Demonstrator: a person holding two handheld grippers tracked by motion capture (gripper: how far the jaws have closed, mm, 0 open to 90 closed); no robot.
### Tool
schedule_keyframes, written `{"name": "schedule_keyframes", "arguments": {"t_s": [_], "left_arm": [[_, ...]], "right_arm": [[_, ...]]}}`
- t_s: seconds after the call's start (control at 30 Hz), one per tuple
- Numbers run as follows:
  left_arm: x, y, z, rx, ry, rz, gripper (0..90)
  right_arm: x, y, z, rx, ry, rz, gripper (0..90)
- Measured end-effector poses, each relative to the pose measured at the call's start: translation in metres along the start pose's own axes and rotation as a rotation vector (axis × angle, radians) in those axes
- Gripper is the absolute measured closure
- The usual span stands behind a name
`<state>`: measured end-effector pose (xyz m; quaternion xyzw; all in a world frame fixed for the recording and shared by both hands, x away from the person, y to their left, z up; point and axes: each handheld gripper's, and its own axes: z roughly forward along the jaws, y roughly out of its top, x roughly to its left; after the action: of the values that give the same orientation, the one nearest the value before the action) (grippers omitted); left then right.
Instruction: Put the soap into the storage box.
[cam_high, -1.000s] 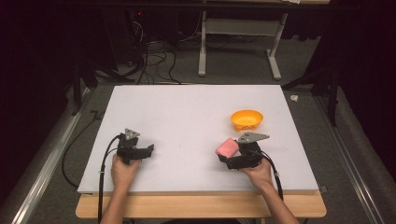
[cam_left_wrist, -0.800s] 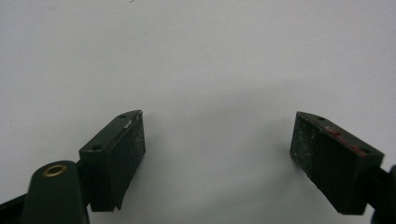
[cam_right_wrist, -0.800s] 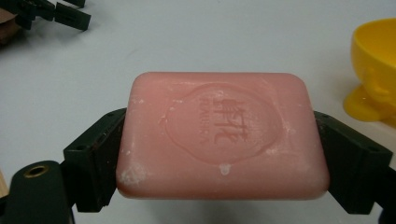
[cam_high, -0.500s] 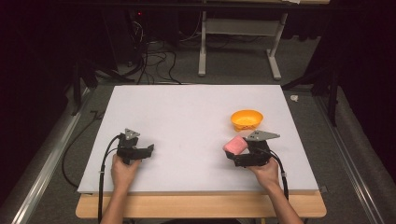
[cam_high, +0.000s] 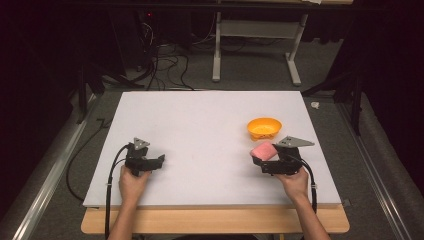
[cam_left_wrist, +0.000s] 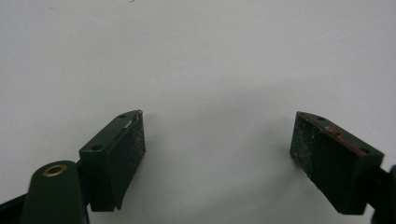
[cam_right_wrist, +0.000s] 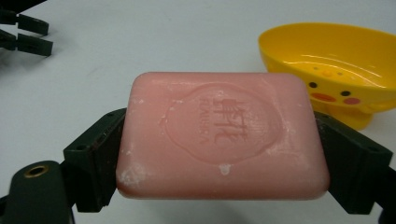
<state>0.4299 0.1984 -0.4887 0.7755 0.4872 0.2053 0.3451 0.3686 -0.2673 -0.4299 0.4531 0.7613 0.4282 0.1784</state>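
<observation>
A pink bar of soap (cam_right_wrist: 219, 135) with a stamped emblem is clamped between the jaws of my right gripper (cam_right_wrist: 219, 154). From above, the soap (cam_high: 263, 150) sits at the front of the right gripper (cam_high: 261, 161), just in front of and below a yellow soap dish (cam_high: 264, 128). That dish (cam_right_wrist: 336, 65) has a small duck face on its side and looks empty. My left gripper (cam_high: 159, 161) rests at the left front of the white board, jaws spread wide. In its own view the left gripper (cam_left_wrist: 217, 140) has bare board between its fingers.
The white board (cam_high: 200, 125) lies on a wooden table (cam_high: 215, 220). Black cables (cam_high: 112, 170) trail from the grippers. Beyond the board are a grey floor, table legs (cam_high: 216, 50) and loose cables. The left gripper (cam_right_wrist: 23, 32) shows at the top left of the right gripper view.
My right gripper has moved right and slightly toward the front edge, carrying the pink soap with it. The left gripper has stayed put.
</observation>
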Motion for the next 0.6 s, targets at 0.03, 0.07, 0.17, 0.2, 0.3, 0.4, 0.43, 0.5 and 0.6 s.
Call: {"name": "schedule_keyframes", "arguments": {"t_s": [0.03, 0.07, 0.17, 0.2, 0.3, 0.4, 0.43, 0.5, 0.6], "left_arm": [[0.000, 0.000, 0.000, 0.000, 0.000, 0.000, 18.5], [0.000, 0.000, 0.000, 0.000, 0.000, 0.000, 18.5], [0.000, 0.000, 0.000, 0.000, 0.000, 0.000, 18.5], [0.000, 0.000, 0.000, 0.000, 0.000, 0.000, 18.5], [0.000, 0.000, 0.000, 0.000, 0.000, 0.000, 18.5], [0.000, 0.000, 0.000, 0.000, 0.000, 0.000, 18.5], [0.000, 0.000, 0.000, 0.000, 0.000, 0.000, 18.5], [0.000, 0.000, 0.000, 0.000, 0.000, 0.000, 18.5], [0.000, 0.000, 0.000, 0.000, 0.001, 0.001, 18.5]], "right_arm": [[0.000, 0.000, 0.000, 0.000, 0.000, 0.000, 13.6], [-0.004, 0.000, -0.002, -0.002, -0.011, 0.008, 13.6], [-0.007, 0.000, -0.004, -0.002, -0.021, 0.019, 13.6], [-0.011, 0.000, -0.006, -0.005, -0.030, 0.027, 13.6], [-0.016, 0.000, -0.007, -0.004, -0.041, 0.041, 13.6], [-0.018, 0.001, -0.007, 0.001, -0.048, 0.055, 13.6], [-0.021, 0.002, -0.007, 0.002, -0.052, 0.064, 13.6], [-0.022, 0.002, -0.008, 0.001, -0.051, 0.068, 13.6], [-0.026, 0.004, -0.007, 0.007, -0.065, 0.085, 13.6]]}}
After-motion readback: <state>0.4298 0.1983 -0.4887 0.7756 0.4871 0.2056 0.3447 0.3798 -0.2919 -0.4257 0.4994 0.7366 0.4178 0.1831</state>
